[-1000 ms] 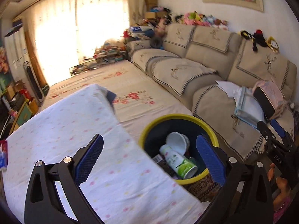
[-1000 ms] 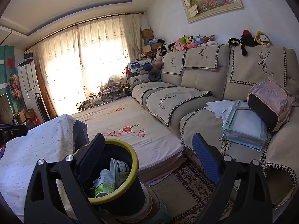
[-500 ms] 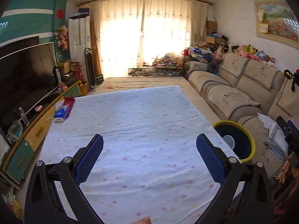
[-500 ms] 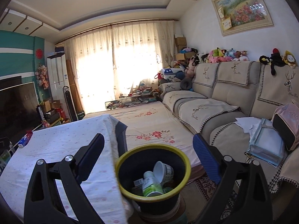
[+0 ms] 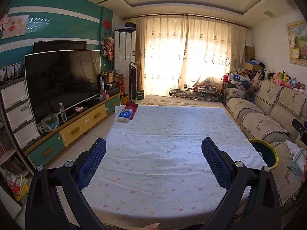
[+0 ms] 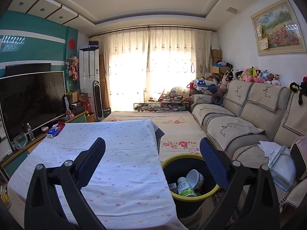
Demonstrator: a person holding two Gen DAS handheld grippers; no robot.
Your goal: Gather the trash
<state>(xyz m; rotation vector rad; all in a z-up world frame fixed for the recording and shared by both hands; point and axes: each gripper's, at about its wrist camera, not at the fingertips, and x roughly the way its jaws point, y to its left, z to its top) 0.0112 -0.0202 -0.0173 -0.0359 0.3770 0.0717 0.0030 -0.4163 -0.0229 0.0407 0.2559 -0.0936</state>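
A black bin with a yellow rim (image 6: 173, 159) stands on the floor at the table's right side; it also shows in the left wrist view (image 5: 273, 149). Inside lie a white-green bottle (image 6: 184, 187) and a white cup (image 6: 194, 176). My left gripper (image 5: 153, 161) is open and empty above the white dotted tablecloth (image 5: 163, 134). My right gripper (image 6: 152, 161) is open and empty, above the table's right edge and the bin. A blue tissue pack (image 5: 124, 116) and a red box (image 5: 132, 106) lie at the table's far left corner.
A beige sofa (image 6: 239, 118) with papers and a pink bag (image 6: 299, 153) runs along the right. A TV (image 5: 61, 78) on a low cabinet stands left, with a water bottle (image 5: 63, 112). A floral-covered surface (image 6: 172, 126) lies beyond the table.
Both grippers have swung left and up, from looking at the bin and sofa to looking across the table. Both stay open and empty.
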